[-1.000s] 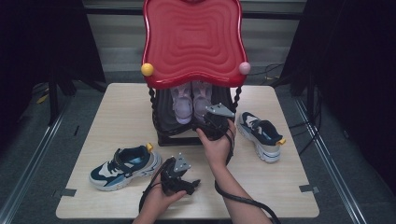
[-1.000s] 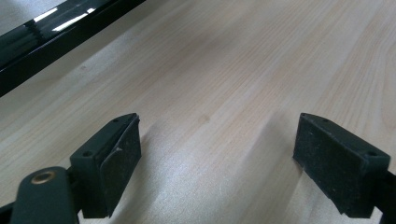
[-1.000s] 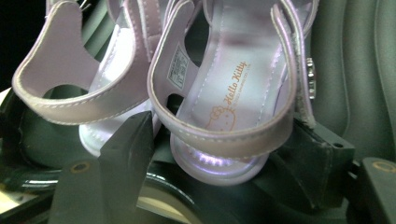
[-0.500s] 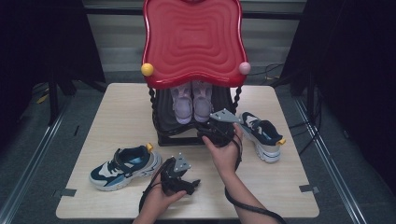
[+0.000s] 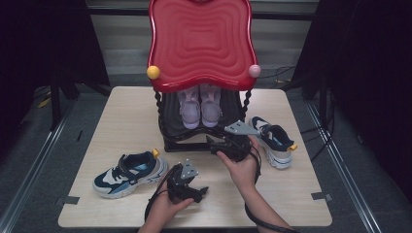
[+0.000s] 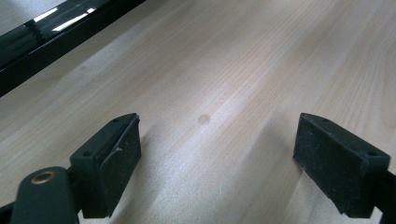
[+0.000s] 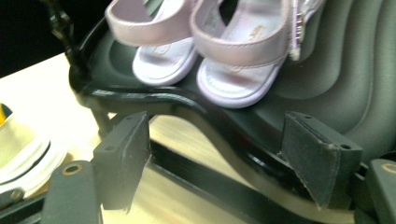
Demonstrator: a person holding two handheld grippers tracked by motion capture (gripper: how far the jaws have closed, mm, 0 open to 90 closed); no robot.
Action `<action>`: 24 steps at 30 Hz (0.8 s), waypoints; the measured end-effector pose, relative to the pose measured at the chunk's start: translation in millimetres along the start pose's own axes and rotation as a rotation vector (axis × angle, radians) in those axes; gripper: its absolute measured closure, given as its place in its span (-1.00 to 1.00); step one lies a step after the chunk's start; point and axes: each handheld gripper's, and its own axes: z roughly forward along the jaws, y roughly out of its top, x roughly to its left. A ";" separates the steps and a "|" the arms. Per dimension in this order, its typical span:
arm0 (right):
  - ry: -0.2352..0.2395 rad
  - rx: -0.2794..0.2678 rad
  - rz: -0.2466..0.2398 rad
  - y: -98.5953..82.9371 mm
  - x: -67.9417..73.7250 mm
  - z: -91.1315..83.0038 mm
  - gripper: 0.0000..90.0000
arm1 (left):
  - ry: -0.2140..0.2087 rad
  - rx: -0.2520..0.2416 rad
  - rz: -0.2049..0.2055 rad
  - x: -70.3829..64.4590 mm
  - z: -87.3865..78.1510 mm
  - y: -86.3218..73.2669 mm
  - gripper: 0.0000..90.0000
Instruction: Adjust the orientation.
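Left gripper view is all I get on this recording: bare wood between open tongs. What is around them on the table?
Observer: A navy and white sneaker lies on the table just left of the left tongs.
Operator: Where are the right tongs?
Observer: The right tongs are open and empty, facing the black lower shelf of a rack.
Operator: Anything on that shelf?
Observer: A pair of pale pink sandals, toes toward the tongs.
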 end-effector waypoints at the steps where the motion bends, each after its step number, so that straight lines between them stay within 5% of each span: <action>1: 0.008 0.005 0.001 -0.9 0.9 -1.2 -0.47 | 0.000 0.000 0.000 0.0 0.0 0.0 -0.68; 24: 0.120 0.086 -0.025 -35.7 -11.9 -28.4 -0.59 | 0.002 0.000 0.001 0.0 -0.1 0.0 -0.68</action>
